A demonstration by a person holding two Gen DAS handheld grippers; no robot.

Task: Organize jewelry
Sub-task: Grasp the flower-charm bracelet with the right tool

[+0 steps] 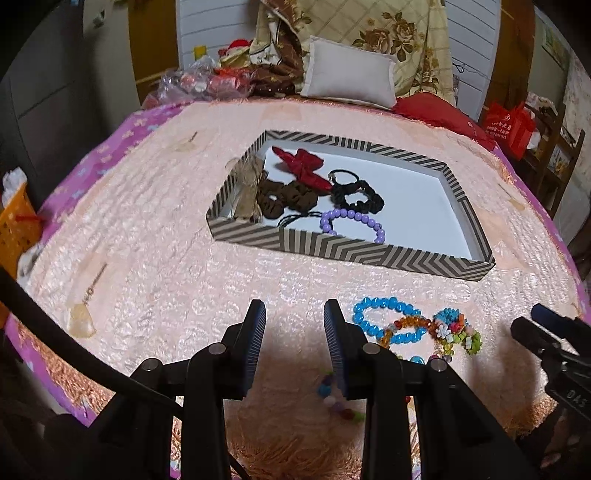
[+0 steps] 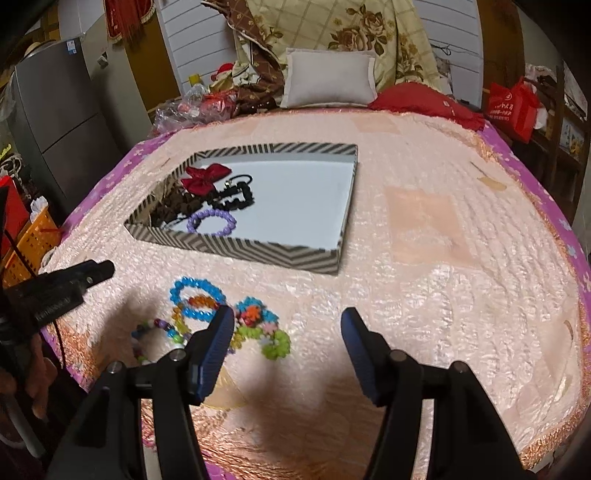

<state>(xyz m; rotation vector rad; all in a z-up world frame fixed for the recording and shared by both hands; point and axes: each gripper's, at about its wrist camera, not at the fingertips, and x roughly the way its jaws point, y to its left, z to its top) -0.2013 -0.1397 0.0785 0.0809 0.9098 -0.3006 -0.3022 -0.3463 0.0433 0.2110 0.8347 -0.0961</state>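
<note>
A striped box (image 1: pixel 369 254) (image 2: pixel 258 251) lies on the pink bed cover. It holds a red bow (image 1: pixel 303 166) (image 2: pixel 205 177), brown scrunchie (image 1: pixel 284 199), black scrunchie (image 1: pixel 356 194) (image 2: pixel 236 197) and purple bead bracelet (image 1: pixel 352 221) (image 2: pixel 211 222). In front of it lie a blue bead bracelet (image 1: pixel 388 319) (image 2: pixel 197 297), an orange one (image 1: pixel 406 325), a flower-bead one (image 1: pixel 456 328) (image 2: pixel 258 325) and a multicolour one (image 1: pixel 338 402) (image 2: pixel 155 332). My left gripper (image 1: pixel 294 332) is open and empty, just left of the loose bracelets. My right gripper (image 2: pixel 287 338) is open and empty, just right of them.
A white pillow (image 1: pixel 349 74) (image 2: pixel 328 79), floral quilt (image 1: pixel 388 29) and red cushion (image 2: pixel 424 99) sit at the bed's far end. An orange basket (image 1: pixel 16 229) (image 2: pixel 35 240) stands off the left side. A red bag (image 2: pixel 511 107) is at the right.
</note>
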